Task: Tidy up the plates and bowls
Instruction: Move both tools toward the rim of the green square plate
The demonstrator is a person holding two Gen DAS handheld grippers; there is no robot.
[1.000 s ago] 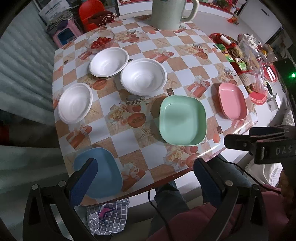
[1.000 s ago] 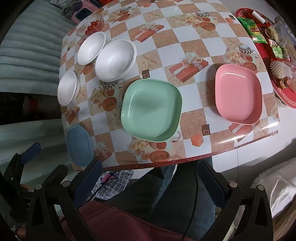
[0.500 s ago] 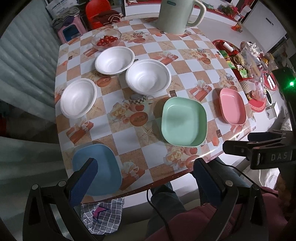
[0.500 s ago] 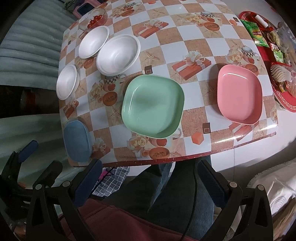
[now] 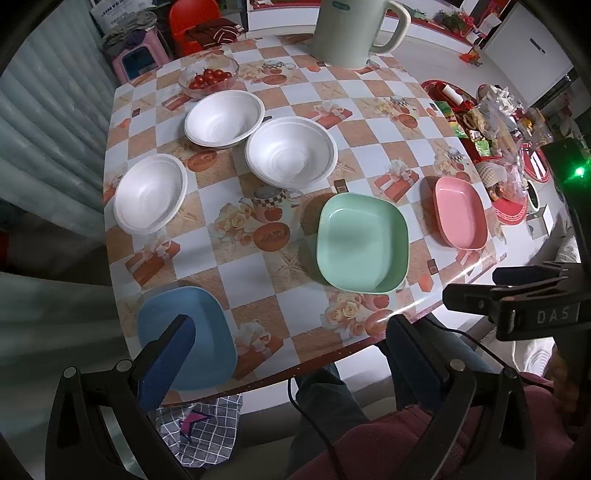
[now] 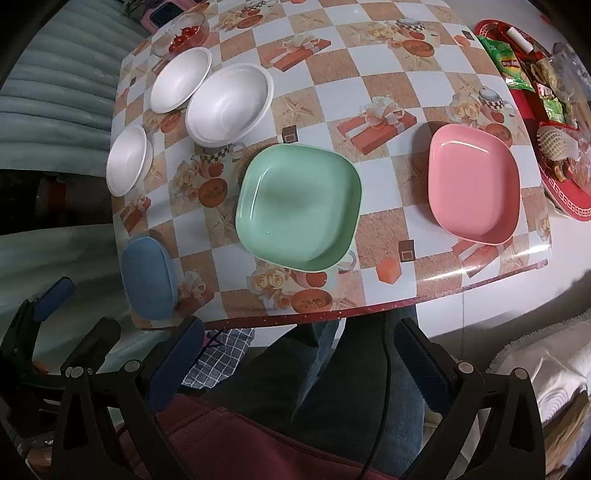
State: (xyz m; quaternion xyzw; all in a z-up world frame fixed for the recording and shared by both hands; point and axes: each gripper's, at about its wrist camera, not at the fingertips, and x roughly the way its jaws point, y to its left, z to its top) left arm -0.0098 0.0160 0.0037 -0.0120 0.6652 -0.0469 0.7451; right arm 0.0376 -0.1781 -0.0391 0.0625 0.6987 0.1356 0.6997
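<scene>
Both grippers hang above the near edge of the table [image 5: 325, 96], over the person's lap, and neither touches anything. The left gripper [image 5: 291, 354] has its jaws released and spread wide, with nothing between them; the right gripper [image 6: 295, 362] is the same, jaws wide apart and empty.

On the checked tablecloth three plates lie in a row along the near side, well apart from one another. The blue plate [image 5: 184, 336] sits at the near left corner, partly behind the left gripper's left finger in the left wrist view. The green plate [image 5: 362, 243] lies near the middle of the near side, and the pink plate [image 5: 460, 212] is to its right, near the table's right edge.

Farther back on the left stand three white bowls, all upright and empty. The near left bowl [image 5: 149, 199] sits alone. The far bowl [image 5: 223, 118] and the middle bowl [image 5: 291, 157] stand just beside each other, rims almost touching. Behind them is a glass bowl of cherry tomatoes [image 5: 208, 75], and a large pale jug [image 5: 351, 29] stands at the far side. A red tray of snacks [image 6: 532, 66] sits at the right.
</scene>
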